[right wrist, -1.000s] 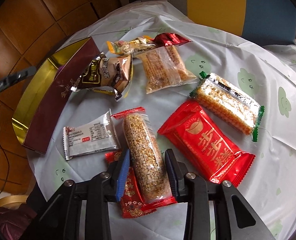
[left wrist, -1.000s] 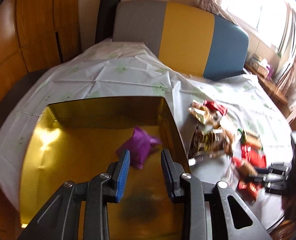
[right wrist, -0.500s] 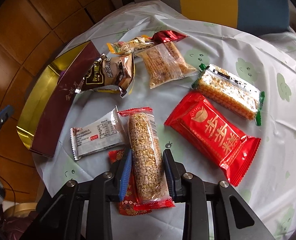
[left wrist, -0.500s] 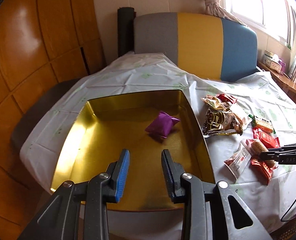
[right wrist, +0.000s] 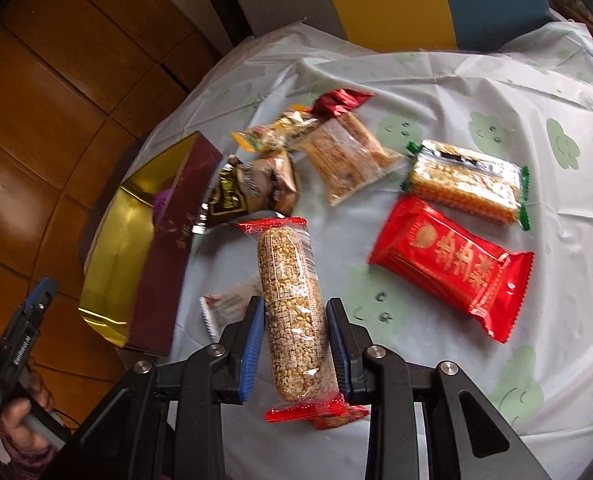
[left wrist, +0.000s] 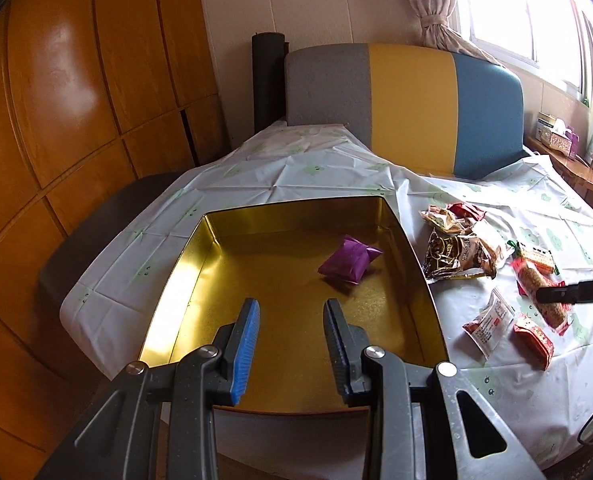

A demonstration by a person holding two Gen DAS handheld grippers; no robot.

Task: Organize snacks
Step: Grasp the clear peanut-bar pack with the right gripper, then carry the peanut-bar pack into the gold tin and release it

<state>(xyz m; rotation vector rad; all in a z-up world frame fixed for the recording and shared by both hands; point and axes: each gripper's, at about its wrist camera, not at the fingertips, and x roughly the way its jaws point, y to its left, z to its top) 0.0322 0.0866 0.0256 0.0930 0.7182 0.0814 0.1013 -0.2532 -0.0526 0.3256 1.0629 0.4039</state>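
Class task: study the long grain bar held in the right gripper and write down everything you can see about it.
The grain bar is a long, rounded stick of pressed golden puffed grains in a clear plastic wrapper with crimped red ends and small print along one side. The right gripper is shut on its lower half, blue pads pressing both sides. In the left wrist view it hangs tilted, clear of the tablecloth. It lies lengthwise along the fingers, its far end pointing toward the other snacks.
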